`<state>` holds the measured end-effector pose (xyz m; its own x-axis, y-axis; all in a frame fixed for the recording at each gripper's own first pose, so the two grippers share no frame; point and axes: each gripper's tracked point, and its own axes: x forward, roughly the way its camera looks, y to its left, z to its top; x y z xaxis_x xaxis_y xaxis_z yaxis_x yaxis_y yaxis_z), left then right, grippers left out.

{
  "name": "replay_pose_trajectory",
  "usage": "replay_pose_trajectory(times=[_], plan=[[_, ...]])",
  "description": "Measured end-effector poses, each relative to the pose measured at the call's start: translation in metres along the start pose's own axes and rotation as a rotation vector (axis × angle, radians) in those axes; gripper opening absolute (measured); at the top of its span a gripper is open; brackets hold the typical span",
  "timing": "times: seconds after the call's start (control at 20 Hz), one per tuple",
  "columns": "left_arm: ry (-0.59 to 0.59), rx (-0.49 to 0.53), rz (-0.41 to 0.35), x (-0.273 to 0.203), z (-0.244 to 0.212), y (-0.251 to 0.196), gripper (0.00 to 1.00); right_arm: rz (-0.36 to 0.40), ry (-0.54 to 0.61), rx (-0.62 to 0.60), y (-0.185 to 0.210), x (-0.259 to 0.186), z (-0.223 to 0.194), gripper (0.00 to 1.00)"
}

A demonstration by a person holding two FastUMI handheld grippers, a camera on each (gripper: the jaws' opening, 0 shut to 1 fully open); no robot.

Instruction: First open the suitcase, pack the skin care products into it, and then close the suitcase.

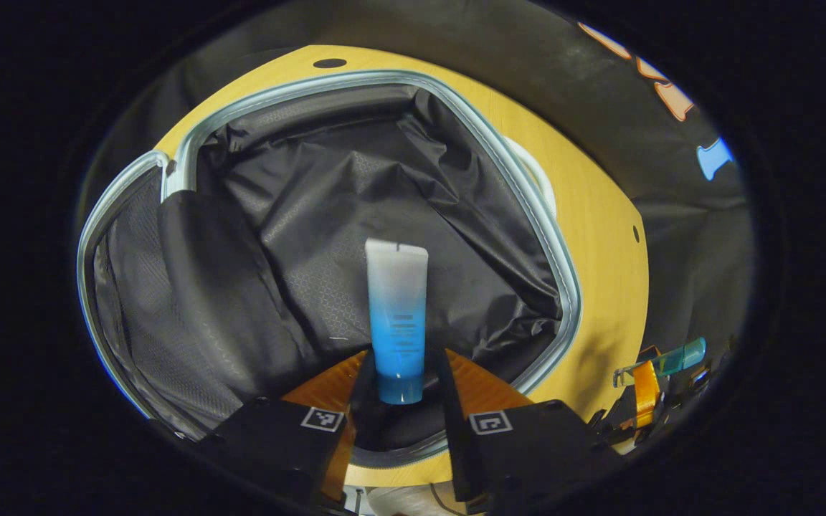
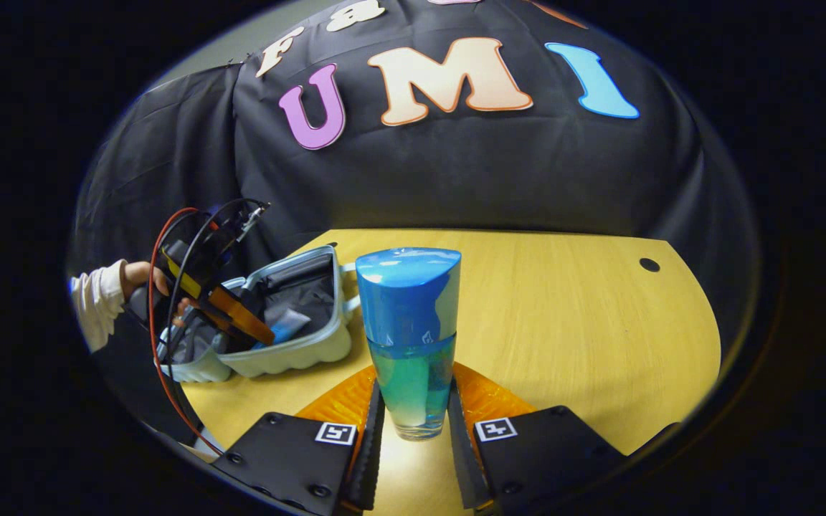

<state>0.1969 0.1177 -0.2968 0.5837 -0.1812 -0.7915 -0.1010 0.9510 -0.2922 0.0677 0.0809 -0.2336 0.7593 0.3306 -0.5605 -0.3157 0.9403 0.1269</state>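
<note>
Overhead, the left hand-held gripper (image 1: 399, 383) clamps a tube (image 1: 396, 315) above the open suitcase (image 1: 384, 236); the right hand-held gripper (image 2: 413, 416) grips a bottle (image 2: 410, 337).

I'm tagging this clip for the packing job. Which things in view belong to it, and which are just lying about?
Belong to the job:
- open suitcase
- blue-and-white tube, clamped by the left gripper over the suitcase
- blue-capped bottle, clamped by the right gripper above the table

Just there:
- wooden table
- person's hand and white sleeve
</note>
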Motion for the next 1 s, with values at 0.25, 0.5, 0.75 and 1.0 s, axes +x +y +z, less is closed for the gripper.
replay_pose_trajectory(times=[0.25, 0.5, 0.75, 1.0], plan=[[-0.130, 0.038, -0.024, -0.030, 0.016, 0.001, 0.83, 0.067, 0.014, -0.077, 0.056, 0.027, 0.029, 0.46], [-0.215, 0.021, -0.025, -0.069, 0.008, 0.014, 0.93, 0.154, 0.032, -0.137, 0.109, 0.060, 0.044, 0.46], [-0.279, -0.054, -0.009, -0.107, -0.010, 0.052, 0.94, 0.245, 0.077, -0.185, 0.159, 0.097, 0.034, 0.43], [-0.363, -0.177, 0.036, -0.156, -0.029, 0.095, 0.94, 0.270, 0.190, -0.209, 0.177, 0.139, 0.005, 0.45]])
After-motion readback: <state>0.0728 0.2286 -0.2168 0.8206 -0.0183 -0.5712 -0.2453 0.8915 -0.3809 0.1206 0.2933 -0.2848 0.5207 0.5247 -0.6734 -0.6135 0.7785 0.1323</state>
